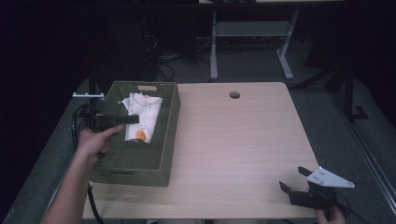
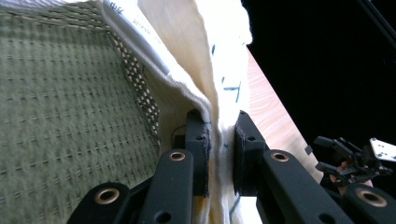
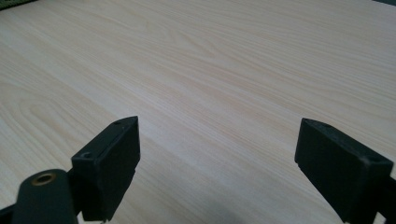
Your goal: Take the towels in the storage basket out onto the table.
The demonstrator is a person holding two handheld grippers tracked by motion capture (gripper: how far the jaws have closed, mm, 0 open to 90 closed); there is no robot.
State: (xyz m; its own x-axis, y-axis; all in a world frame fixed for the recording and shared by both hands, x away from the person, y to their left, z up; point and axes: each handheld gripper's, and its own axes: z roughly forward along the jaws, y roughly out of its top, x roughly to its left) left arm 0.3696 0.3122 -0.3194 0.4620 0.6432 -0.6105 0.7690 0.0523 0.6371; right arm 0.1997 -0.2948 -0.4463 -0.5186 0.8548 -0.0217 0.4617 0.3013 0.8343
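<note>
Faintly, dark unreadable lettering marks the pinched cloth (image 2: pixel 219 70).

The left gripper (image 2: pixel 220 154) is black, with two flat jaws, brass-coloured rivets and small dark screws. The right gripper (image 1: pixel 295 179) is black too and carries a grey three-cornered plate with small holes. Black cables trail from both. The forearms are bare.

High view looks down across the pale wooden table (image 1: pixel 243 140); both gripper views sit close above it, the left also sharing the olive woven basket (image 1: pixel 140 158).
</note>
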